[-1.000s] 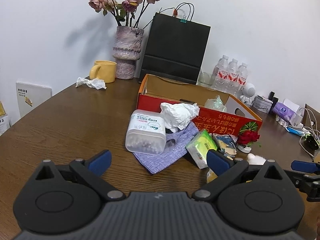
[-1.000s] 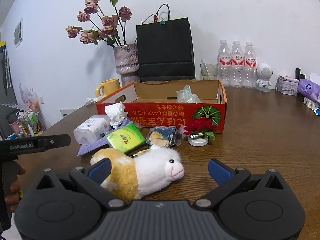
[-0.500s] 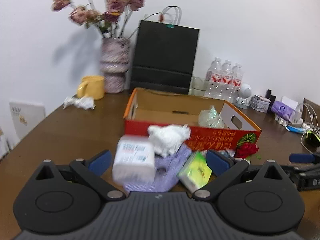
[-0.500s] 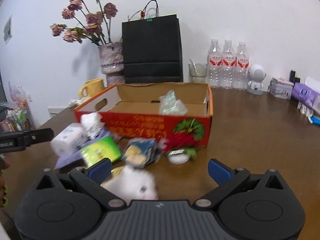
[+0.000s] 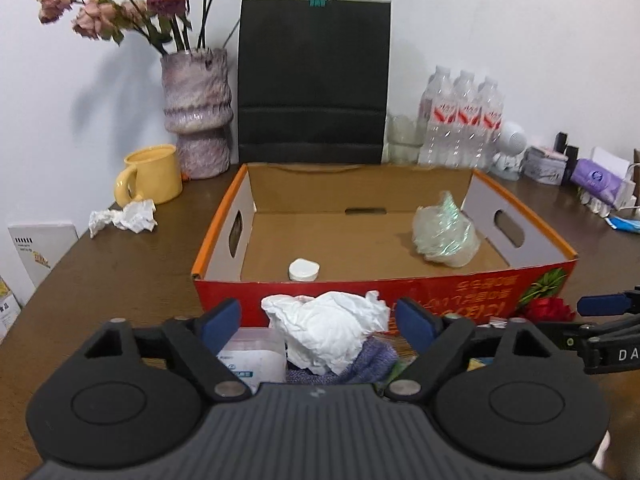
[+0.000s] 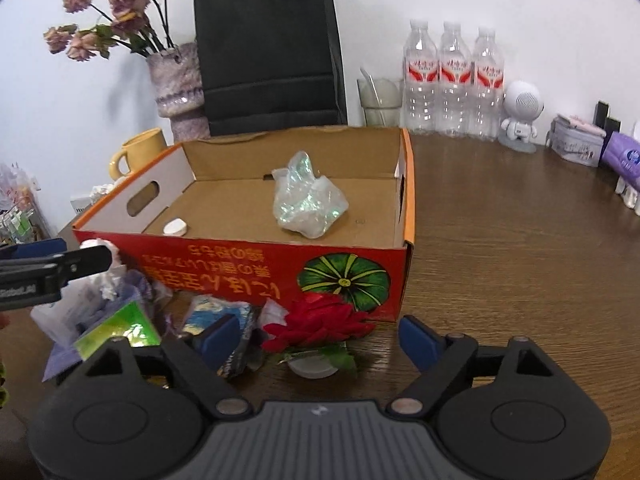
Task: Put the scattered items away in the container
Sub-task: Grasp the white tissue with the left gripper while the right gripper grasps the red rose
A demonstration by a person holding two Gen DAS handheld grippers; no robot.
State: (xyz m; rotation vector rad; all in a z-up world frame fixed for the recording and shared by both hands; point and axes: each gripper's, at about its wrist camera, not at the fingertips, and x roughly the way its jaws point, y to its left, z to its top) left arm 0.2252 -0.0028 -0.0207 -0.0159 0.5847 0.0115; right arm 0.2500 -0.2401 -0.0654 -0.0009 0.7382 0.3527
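We approach pile in front of cardboard box [image 5: 420, 240]. Left gripper [image 5: 320, 320] jaws closing around crumpled tissue [image 5: 328, 328], pads not yet touching it. Right gripper [image 6: 312, 334] jaws closing over red rose [image 6: 320, 322] on bench [image 6: 520, 260], no contact yet. Next, we judge: pinch, lift over box wall, drop inside.

Left gripper [image 5: 319, 320]: black linkage arms, round housings, silver pivot screws, blue pads [image 5: 416, 323], ribbed grey body. Right gripper [image 6: 319, 336]: identical build.
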